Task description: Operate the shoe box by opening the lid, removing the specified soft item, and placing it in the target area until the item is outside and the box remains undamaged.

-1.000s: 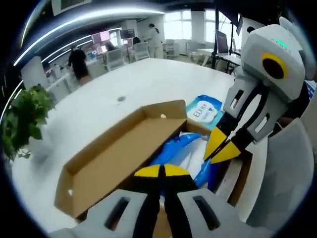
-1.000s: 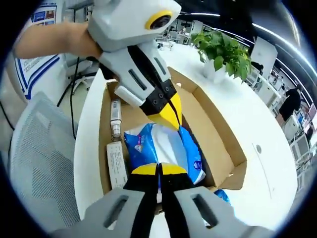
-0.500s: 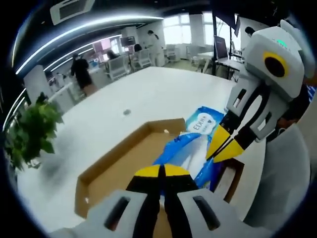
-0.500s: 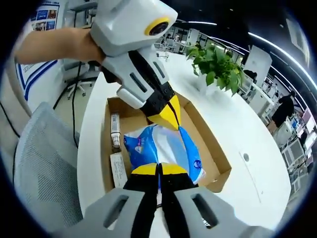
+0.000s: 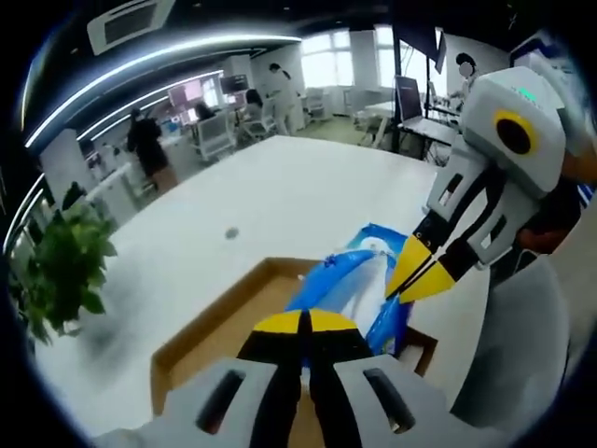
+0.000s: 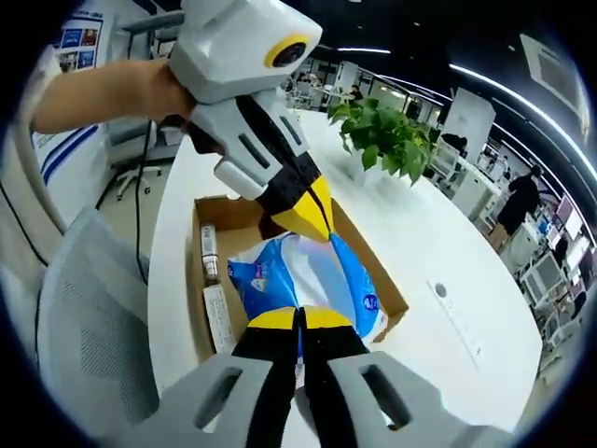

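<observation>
Above the open shoe box point(image 6: 213, 280), both my left claw point(image 6: 315, 211) and right claw point(image 5: 413, 283) pinch the blue wipes pack point(image 6: 303, 280) closed-jawed — I'd raise evenly, clear of cardboard walls.

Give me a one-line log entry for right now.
phase: lifting | left gripper: shut on blue pack | right gripper: shut on blue pack | shoe box: open, on table
</observation>
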`<state>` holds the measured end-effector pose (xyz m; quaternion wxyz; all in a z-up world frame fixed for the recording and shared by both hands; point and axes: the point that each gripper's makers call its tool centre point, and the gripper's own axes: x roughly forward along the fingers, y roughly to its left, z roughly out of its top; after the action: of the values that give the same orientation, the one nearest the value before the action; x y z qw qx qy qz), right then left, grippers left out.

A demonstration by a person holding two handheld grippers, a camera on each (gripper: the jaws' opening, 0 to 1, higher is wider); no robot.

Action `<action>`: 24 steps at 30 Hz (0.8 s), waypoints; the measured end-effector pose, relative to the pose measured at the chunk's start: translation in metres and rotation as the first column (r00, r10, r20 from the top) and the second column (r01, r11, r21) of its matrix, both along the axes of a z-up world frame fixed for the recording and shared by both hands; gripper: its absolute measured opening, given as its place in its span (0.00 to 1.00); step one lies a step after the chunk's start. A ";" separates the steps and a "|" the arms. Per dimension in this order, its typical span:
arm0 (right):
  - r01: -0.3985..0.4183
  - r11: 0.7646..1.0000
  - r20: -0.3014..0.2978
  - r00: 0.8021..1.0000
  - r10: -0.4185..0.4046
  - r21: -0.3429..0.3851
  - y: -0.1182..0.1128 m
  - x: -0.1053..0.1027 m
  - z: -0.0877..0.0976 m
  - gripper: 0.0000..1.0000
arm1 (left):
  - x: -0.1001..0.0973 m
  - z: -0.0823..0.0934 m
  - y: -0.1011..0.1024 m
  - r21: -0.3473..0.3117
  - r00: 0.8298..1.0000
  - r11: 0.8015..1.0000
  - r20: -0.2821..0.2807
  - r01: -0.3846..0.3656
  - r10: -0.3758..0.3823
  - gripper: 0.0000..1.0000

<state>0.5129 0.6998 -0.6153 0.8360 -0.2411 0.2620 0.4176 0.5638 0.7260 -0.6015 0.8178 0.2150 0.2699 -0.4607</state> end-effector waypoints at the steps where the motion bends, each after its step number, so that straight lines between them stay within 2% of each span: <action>1: 0.002 1.000 -0.001 1.000 -0.002 -0.001 -0.003 -0.001 0.000 0.00 | -0.001 0.001 -0.004 0.002 1.000 1.000 0.000 0.008 -0.008 0.00; 24: 0.070 0.997 -0.035 0.997 -0.071 -0.038 -0.086 -0.020 -0.006 0.00 | -0.015 -0.008 -0.094 0.004 0.990 0.990 -0.032 0.139 -0.138 0.00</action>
<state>0.4925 0.6139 -0.6215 0.8408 -0.2395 0.2929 0.3872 0.5484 0.6320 -0.6095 0.7787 0.2286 0.2687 -0.5188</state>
